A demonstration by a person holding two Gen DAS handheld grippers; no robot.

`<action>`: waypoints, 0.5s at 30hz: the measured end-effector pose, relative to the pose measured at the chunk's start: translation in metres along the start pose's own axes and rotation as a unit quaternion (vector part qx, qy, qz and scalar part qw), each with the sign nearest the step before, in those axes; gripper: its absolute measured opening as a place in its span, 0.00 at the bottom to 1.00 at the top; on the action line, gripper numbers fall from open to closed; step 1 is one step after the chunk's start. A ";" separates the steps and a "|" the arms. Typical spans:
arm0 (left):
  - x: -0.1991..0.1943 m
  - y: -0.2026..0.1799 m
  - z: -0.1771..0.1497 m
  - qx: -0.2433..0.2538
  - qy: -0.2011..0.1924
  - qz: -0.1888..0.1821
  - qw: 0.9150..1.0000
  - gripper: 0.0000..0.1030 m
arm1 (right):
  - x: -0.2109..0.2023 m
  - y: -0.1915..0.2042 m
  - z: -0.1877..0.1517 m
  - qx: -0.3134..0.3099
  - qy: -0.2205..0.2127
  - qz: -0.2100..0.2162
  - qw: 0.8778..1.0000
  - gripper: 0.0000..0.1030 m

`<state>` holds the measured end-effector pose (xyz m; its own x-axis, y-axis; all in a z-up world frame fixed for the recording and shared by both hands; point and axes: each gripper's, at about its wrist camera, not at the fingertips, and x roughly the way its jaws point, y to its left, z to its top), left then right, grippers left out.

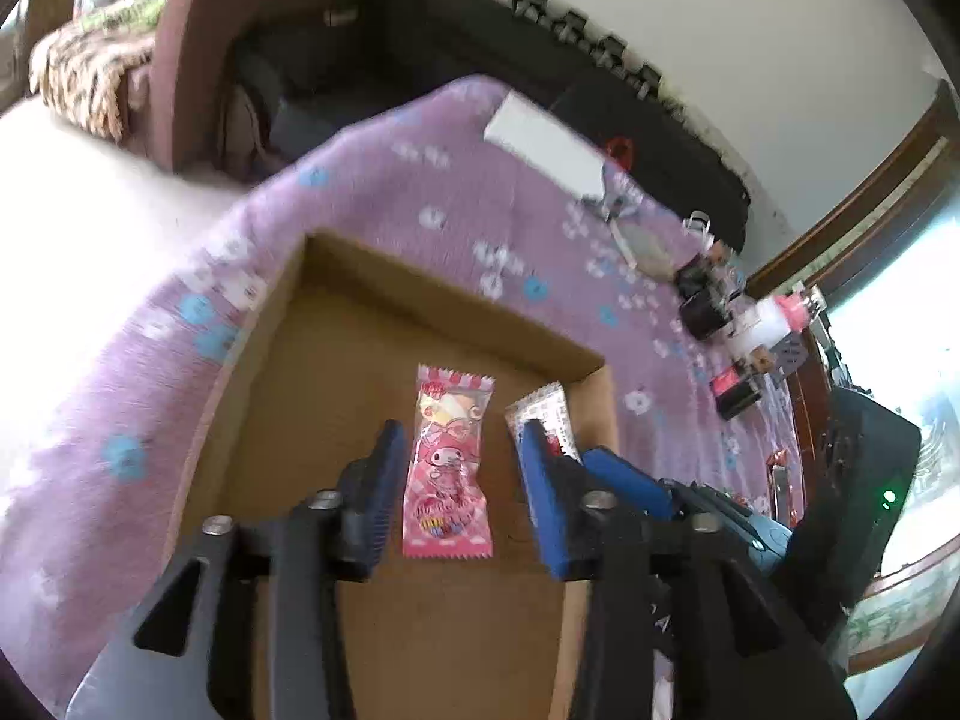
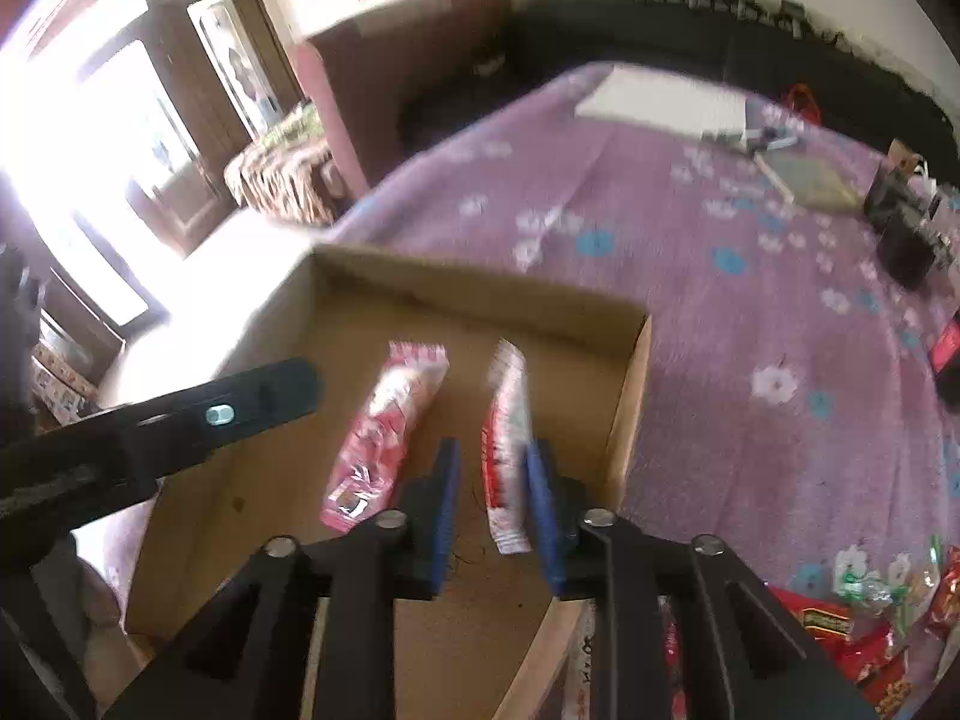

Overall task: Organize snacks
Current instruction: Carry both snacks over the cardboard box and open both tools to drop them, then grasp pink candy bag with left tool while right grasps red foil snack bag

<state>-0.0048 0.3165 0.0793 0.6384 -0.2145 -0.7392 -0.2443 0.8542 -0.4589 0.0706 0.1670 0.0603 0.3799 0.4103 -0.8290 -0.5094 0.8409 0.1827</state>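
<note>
A shallow cardboard box [image 1: 312,324] sits on a purple flowered cloth. On its floor lies a pink cartoon-print snack packet [image 1: 447,480]. My left gripper [image 1: 461,429] stands open over it, with one blue pad on each side and neither touching. Beside it a red-and-white packet [image 2: 504,450] stands on edge in the box [image 2: 627,420]. It sits between the fingers of my right gripper [image 2: 491,447], close to the right pad and apart from the left one. The pink packet [image 2: 384,438] lies to its left. The left gripper's black finger [image 2: 258,402] reaches in from the left.
The purple cloth [image 2: 750,312] spreads beyond the box. On it lie a white flat box [image 2: 660,102], dark small items [image 2: 900,228] at the far right, and a heap of red and green snack bags [image 2: 852,624] at the near right. A sofa stands behind.
</note>
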 end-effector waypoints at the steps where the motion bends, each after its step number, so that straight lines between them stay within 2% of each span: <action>1: -0.008 -0.001 -0.001 -0.003 -0.011 0.001 1.000 0.56 | -0.007 0.000 0.000 -0.001 -0.011 0.001 1.000 0.32; 5: -0.038 -0.008 -0.010 -0.014 -0.047 -0.008 0.999 0.56 | -0.047 -0.001 -0.009 -0.006 -0.060 0.006 0.998 0.35; 7: -0.045 -0.014 -0.016 -0.016 -0.054 -0.016 0.998 0.56 | -0.068 -0.005 -0.016 -0.005 -0.083 0.003 0.997 0.43; 10: -0.050 -0.026 -0.027 -0.016 -0.056 -0.027 0.998 0.56 | -0.097 -0.016 -0.030 0.003 -0.110 -0.003 0.994 0.47; 12: -0.048 -0.034 -0.037 -0.021 -0.053 -0.040 0.998 0.56 | -0.116 -0.025 -0.043 0.004 -0.128 -0.022 0.992 0.47; 14: -0.047 -0.040 -0.047 -0.025 -0.047 -0.053 0.997 0.56 | -0.134 -0.037 -0.057 0.007 -0.150 -0.050 0.987 0.53; 15: -0.045 -0.046 -0.053 -0.026 -0.041 -0.062 0.997 0.56 | -0.146 -0.049 -0.068 0.017 -0.167 -0.066 0.984 0.62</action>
<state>-0.0610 0.2613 0.1072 0.7236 -0.2749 -0.6331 -0.1968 0.7970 -0.5710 -0.0126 0.0424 0.1361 0.6761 0.3844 -0.6286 -0.4143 0.9038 0.1072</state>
